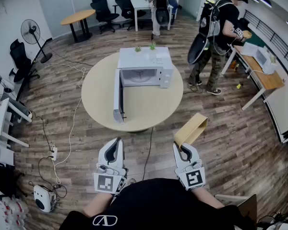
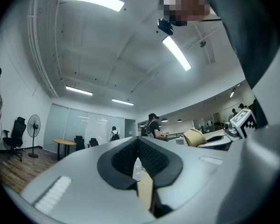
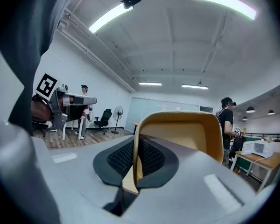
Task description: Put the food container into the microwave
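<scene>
A white microwave (image 1: 144, 68) stands on the round beige table (image 1: 149, 110) with its door (image 1: 118, 96) swung wide open toward me. My right gripper (image 1: 181, 147) is held low near my body, well short of the table. It is shut on the rim of a tan food container (image 1: 192, 130), which tilts up and away. In the right gripper view the container's wall (image 3: 177, 134) rises between the jaws of the right gripper (image 3: 135, 146). My left gripper (image 1: 116, 143) is shut with nothing in it. In its own view the left gripper (image 2: 137, 146) points up toward the ceiling.
A person (image 1: 221, 32) stands at the back right beside a desk (image 1: 264, 75). Cables and a power strip (image 1: 54, 152) lie on the wood floor to the left. A fan (image 1: 31, 32) and office chairs (image 1: 20, 61) stand further off. Two small plants (image 1: 145, 47) sit on the microwave.
</scene>
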Available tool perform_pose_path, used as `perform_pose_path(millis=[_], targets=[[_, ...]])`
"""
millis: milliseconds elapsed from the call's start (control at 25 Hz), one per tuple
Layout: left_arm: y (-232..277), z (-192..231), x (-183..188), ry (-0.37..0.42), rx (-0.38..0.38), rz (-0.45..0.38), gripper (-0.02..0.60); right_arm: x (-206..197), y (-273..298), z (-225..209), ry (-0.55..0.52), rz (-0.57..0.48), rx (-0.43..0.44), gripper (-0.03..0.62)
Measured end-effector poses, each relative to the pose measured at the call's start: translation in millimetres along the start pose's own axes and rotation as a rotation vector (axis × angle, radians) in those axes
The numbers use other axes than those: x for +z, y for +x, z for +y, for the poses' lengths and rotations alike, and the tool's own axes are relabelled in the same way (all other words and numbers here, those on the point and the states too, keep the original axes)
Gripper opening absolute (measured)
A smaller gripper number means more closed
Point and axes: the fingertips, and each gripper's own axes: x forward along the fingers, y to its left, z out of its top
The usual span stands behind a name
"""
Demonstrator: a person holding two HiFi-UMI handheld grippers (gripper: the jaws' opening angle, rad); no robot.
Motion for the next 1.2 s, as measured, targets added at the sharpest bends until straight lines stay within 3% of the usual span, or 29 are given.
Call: perform_pose_path(millis=[640, 920, 1200], targets=[[-1, -14, -6, -0.024, -0.002, 0.028, 0.0, -2, -7, -5, 0.046, -0.016, 0.015, 0.011], [7, -26, -3, -0.002, 0.013, 0.035, 0.0, -4, -12, -7, 0.029, -0.026, 0.055, 0.011], [15, -56, -10, 0.04, 0.043, 0.047, 0.0, -24, -22, -31, 0.088, -0.055, 0.095, 0.011]])
